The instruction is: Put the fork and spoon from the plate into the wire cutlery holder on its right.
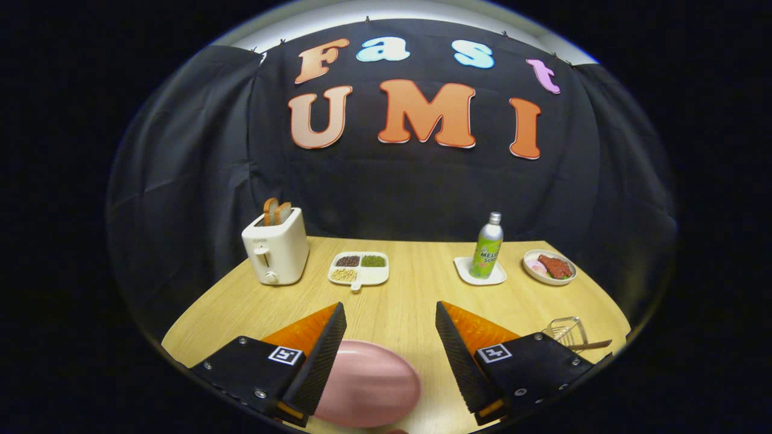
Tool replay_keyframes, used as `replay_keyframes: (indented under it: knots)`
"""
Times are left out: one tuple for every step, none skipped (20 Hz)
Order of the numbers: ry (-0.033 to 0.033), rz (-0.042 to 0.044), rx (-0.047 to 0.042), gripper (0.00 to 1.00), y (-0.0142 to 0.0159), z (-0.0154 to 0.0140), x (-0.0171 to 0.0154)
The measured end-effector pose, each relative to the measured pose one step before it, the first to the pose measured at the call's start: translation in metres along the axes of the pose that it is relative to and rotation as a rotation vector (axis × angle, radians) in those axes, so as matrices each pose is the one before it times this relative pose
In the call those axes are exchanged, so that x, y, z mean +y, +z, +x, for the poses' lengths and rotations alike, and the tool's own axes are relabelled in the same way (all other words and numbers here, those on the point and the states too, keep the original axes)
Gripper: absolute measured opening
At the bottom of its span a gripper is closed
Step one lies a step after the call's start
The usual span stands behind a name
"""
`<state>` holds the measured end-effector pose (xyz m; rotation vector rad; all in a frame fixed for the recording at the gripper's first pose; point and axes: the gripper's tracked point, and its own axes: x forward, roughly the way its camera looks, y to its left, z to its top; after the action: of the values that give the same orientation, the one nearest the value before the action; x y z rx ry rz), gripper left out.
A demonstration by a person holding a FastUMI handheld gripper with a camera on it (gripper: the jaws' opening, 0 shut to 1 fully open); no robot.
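My gripper hangs open above the wooden table, with nothing between its fingers. A pink oval plate lies below and between the fingers, closer to the left one, which covers the plate's left side. The part of the plate that shows is bare. The wire cutlery holder stands to the right, just beyond the right finger, which hides its lower part. A thin metal utensil rests in it, one end sticking out to the right. Fork or spoon, I cannot tell.
Along the back of the table stand a white toaster holding toast, a divided white dish of grains, a green bottle on a white coaster, and a bowl of food. The holder sits near the table's right edge.
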<state>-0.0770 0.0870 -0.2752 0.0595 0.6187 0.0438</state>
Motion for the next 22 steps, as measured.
replay_keyframes:
  knots:
    - [0.00987, -0.00065, 0.03076, 0.90, -0.01326, 0.00245, 0.01134]
    - [0.01834, 0.00340, 0.04931, 0.90, -0.01575, 0.00323, 0.01188]
    - [0.03068, 0.00731, 0.05563, 0.90, -0.02046, 0.00657, 0.01565]
    - [0.02013, 0.00374, 0.05422, 0.90, -0.01600, 0.00440, 0.00916]
    - [0.00886, -0.00134, 0.02876, 0.90, -0.01115, 0.00251, 0.00647]
    - [0.00114, -0.01316, 0.01988, 0.90, -0.00774, 0.00237, 0.00418]
    - [-0.00071, -0.02046, 0.01603, 0.90, -0.00686, 0.00309, 0.00331]
    - [-0.00328, -0.02272, 0.01543, 0.90, -0.00560, 0.00182, 0.00248]
    - [0.00158, -0.01816, 0.01870, 0.90, -0.00737, 0.00274, 0.00430]
    - [0.00224, -0.01463, 0.02500, 0.90, -0.00854, 0.00285, 0.00356]
    - [0.00427, -0.01013, 0.02571, 0.88, -0.00819, 0.00225, 0.00302]
    - [0.00323, -0.00805, 0.02902, 0.85, -0.00757, 0.00125, 0.00253]
    - [0.00331, -0.00539, 0.02544, 0.83, -0.00713, 0.00066, 0.00074]
    - [0.00323, -0.00695, 0.02455, 0.80, -0.00605, 0.00081, 0.00141]
    - [0.00443, -0.00598, 0.01367, 0.77, -0.00361, 0.00082, 0.00181]
    - [0.00286, -0.00805, 0.02057, 0.73, -0.00366, 0.00169, 0.00064]
    - [0.00661, -0.00834, 0.02199, 0.68, -0.00661, -0.00008, 0.00184]
    - [0.00278, -0.00985, 0.01961, 0.63, -0.00408, 0.00014, 0.00023]
    - [0.01309, -0.00831, 0.01851, 0.58, -0.00434, 0.00051, 0.00198]
    - [0.01112, -0.01049, 0.01992, 0.50, -0.00375, 0.00016, 0.00165]
    - [0.00454, -0.00935, 0.01417, 0.43, -0.00313, 0.00108, 0.00010]
    - [0.00686, -0.00146, 0.00881, 0.33, -0.00081, -0.00017, 0.00152]
